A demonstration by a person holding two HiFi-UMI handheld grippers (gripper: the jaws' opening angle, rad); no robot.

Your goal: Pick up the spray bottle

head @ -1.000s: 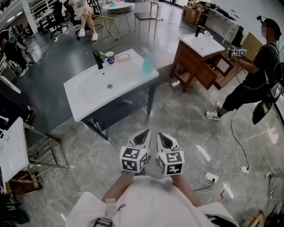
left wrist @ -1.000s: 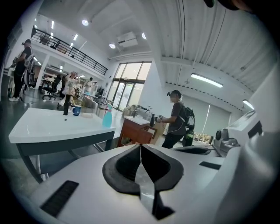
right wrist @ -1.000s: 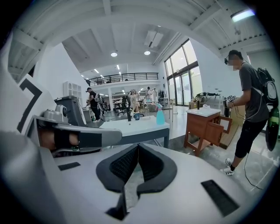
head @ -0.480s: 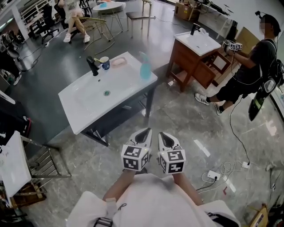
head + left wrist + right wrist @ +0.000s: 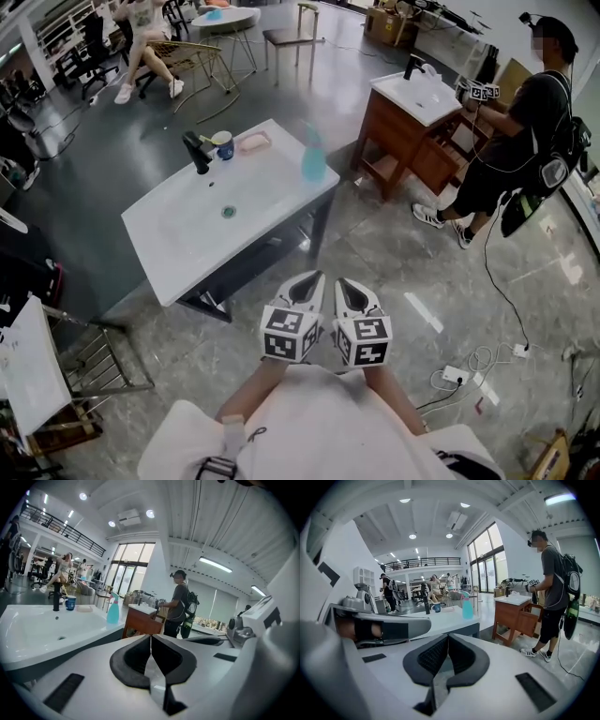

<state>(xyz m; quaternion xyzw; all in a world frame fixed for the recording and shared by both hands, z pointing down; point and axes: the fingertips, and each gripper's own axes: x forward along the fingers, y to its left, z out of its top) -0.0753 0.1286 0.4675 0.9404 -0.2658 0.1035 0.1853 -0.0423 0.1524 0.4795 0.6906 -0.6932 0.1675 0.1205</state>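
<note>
Translucent teal plastic spray bottle (image 5: 313, 161), tapered body, trigger head: upright at 2 o'clock corner of glossy white rectangular basin-top table (image 5: 178, 246), untouched. Matte black faucet (image 5: 199, 152), blue mug (image 5: 223, 146), pink oblong soap dish (image 5: 254, 142) near 12 o'clock edge. Left hand-held gripper (image 5: 307, 281), smooth white shell, black ribbed pads: pressed together, nothing between. Right hand-held gripper (image 5: 343, 284), same build: pressed together, bare. Both side by side above polished grey veined stone floor (image 5: 394, 262), at 6 o'clock from bottle, apart from table.
</note>
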